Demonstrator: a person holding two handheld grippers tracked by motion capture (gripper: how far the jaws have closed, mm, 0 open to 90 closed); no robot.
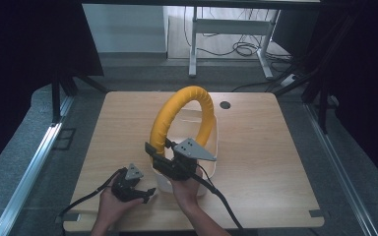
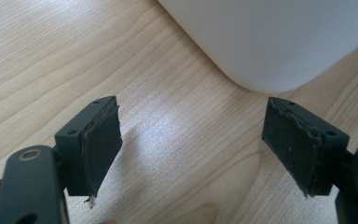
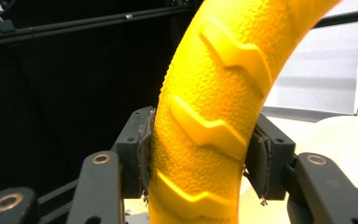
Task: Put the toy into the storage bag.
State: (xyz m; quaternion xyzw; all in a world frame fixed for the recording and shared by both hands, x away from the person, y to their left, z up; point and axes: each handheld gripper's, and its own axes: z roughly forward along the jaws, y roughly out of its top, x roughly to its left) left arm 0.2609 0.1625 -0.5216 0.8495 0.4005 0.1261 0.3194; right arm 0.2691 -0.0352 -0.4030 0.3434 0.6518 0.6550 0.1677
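Note:
A thick yellow ring [image 1: 189, 93] with raised tread ribs stands upright in a white tub [image 1: 212, 142] at the middle of the wooden table [image 1: 261, 147]. My right gripper [image 1: 158, 150] grips the ring's lower left part. In the right gripper view the ring [image 3: 214, 102] runs up between the jaws of the right gripper [image 3: 200, 158], with both pads against its sides. My left gripper [image 1: 147, 193] lies low on the table, just left of the tub's near corner. Its jaws stand wide apart, and the left gripper [image 2: 191, 149] holds nothing; the tub's rounded corner [image 2: 270, 42] is just beyond.
A small dark round hole [image 1: 225, 104] sits in the table top beyond the ring. Dark frame posts and curtains stand on both sides, and a desk frame with cables [image 1: 241, 46] stands on the floor behind. Bare wood lies right of the tub.

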